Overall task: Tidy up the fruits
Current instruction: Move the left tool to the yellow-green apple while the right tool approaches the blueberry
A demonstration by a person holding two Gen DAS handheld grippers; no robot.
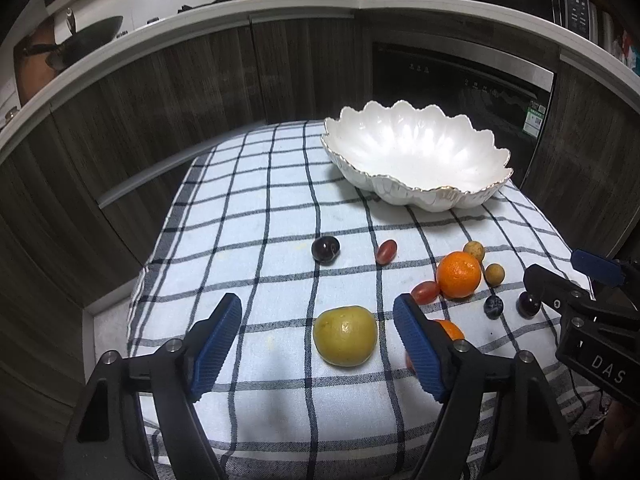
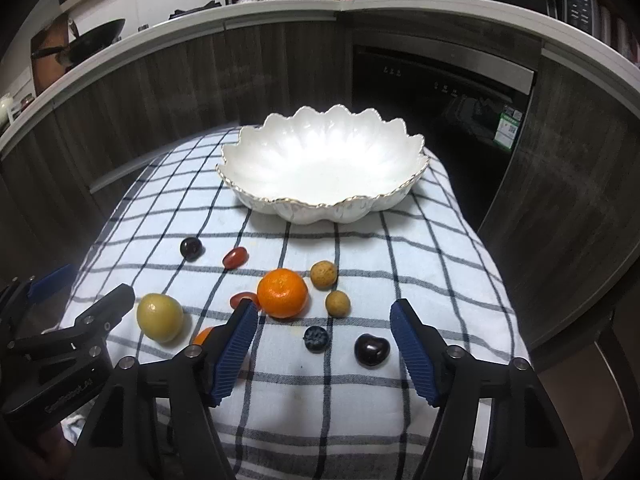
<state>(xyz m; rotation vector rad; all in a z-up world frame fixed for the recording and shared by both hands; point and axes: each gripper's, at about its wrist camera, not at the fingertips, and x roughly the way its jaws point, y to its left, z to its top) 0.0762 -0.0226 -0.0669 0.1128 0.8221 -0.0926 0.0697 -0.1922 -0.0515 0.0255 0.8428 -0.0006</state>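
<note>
Both wrist views low, close over checked cloth (image 1: pixel 280 208), facing white bowl (image 2: pixel 324 164); share fruit spread.

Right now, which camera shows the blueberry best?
The right wrist view: the blueberry lies near, whole, between the open fingers. In the left wrist view it is small, far right, near the other gripper.

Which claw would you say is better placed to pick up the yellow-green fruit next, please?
Left, most likely. The left claw is open with the yellow-green fruit directly between its fingers. The right claw is also open but faces the blueberry and dark cherry instead.
</note>
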